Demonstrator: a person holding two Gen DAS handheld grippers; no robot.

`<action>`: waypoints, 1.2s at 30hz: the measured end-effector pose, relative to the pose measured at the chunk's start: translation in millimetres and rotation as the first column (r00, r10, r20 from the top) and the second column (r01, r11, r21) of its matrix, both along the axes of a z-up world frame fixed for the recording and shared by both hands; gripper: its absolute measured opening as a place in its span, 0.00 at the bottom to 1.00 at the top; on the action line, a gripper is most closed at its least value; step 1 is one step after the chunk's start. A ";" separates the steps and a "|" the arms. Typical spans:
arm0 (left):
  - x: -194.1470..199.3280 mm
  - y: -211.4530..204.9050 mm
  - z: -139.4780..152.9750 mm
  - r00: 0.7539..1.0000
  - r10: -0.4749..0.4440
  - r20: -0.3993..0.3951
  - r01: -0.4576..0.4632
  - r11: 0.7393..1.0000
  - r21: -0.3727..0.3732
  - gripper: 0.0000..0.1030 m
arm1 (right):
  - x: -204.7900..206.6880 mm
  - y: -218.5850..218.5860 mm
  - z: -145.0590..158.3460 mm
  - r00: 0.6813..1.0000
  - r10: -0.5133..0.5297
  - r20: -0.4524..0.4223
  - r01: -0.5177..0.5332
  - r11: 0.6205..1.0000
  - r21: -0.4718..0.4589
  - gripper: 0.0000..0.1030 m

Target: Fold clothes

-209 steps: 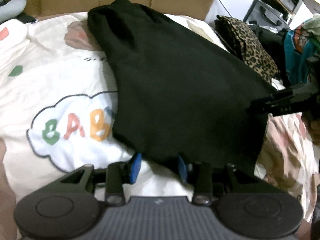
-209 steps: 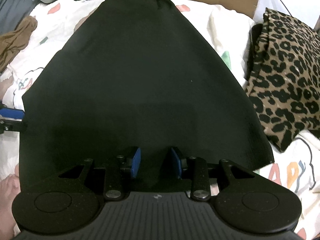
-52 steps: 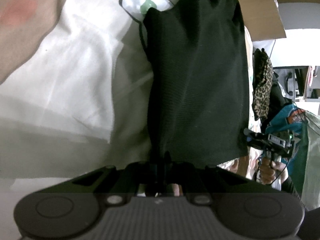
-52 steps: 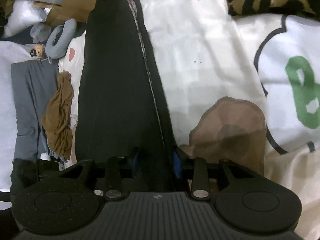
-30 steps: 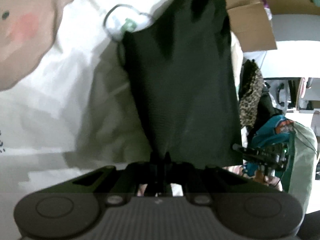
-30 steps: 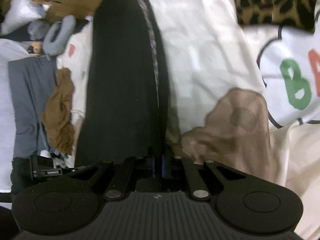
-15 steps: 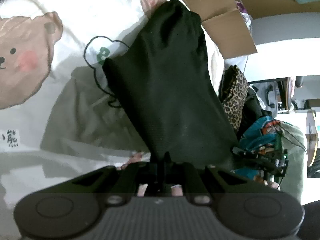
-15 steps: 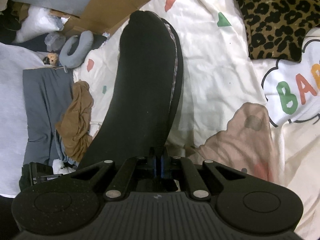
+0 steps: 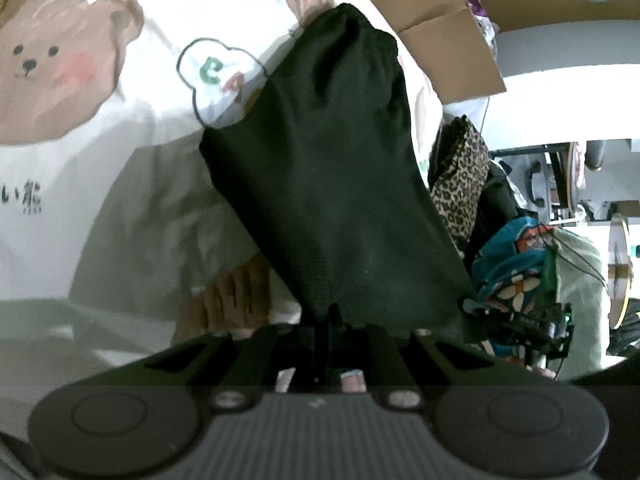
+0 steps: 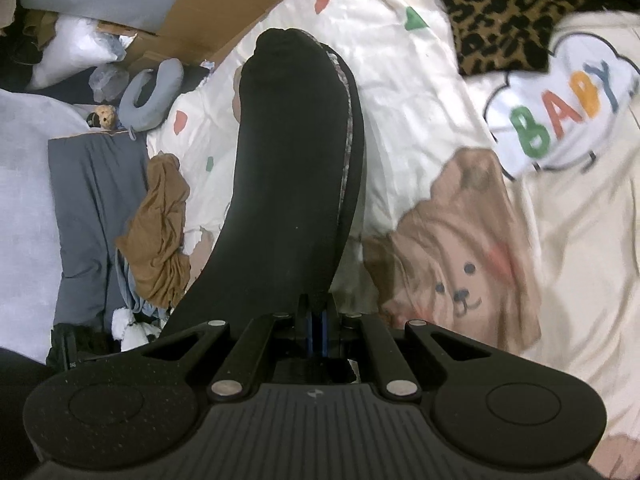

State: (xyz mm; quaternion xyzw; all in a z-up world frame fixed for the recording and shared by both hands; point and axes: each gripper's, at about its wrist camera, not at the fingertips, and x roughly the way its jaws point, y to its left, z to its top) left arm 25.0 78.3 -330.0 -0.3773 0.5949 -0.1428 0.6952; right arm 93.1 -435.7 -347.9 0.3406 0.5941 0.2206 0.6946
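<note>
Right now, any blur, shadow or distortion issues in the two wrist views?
Left wrist: motion-smeared and dim, bear print soft, black garment throws a grey shadow on the sheet, bright wash at far right, strong fisheye bend. Right wrist: sharper and evenly lit in the centre, garment crisp, BABY print and bear smeared toward the right edge.

The black garment (image 9: 332, 184) hides the left tool's fingertips; its far end lies bunched, unreadable.

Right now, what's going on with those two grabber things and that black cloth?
Left gripper shut on black garment. Right gripper shut on it too. Garment hangs lifted over the printed bedsheet. Leopard-print cloth off to the side, not in the way.
</note>
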 end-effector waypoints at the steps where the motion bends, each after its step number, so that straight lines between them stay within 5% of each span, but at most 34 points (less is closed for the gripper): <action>1: -3.6 -0.3 -0.4 1.000 0.000 -0.003 0.000 1.000 -0.004 0.05 | -4.1 -1.3 -0.2 1.000 -0.001 -0.005 0.001 1.000 -0.002 0.02; 11: -22.9 -1.2 -7.2 1.000 0.013 -0.024 -0.014 0.999 -0.035 0.05 | -35.1 -10.0 -3.5 0.998 -0.044 -0.036 0.044 0.999 0.007 0.02; 29: 28.6 20.2 -11.0 0.996 0.080 0.048 -0.076 0.995 -0.068 0.05 | 18.3 5.1 -9.2 0.999 -0.051 0.014 0.050 0.998 0.043 0.02; 36: 57.7 17.4 4.1 0.994 0.016 0.106 -0.015 1.000 -0.013 0.05 | 48.5 10.1 -4.4 0.997 -0.037 0.067 0.034 0.998 0.048 0.02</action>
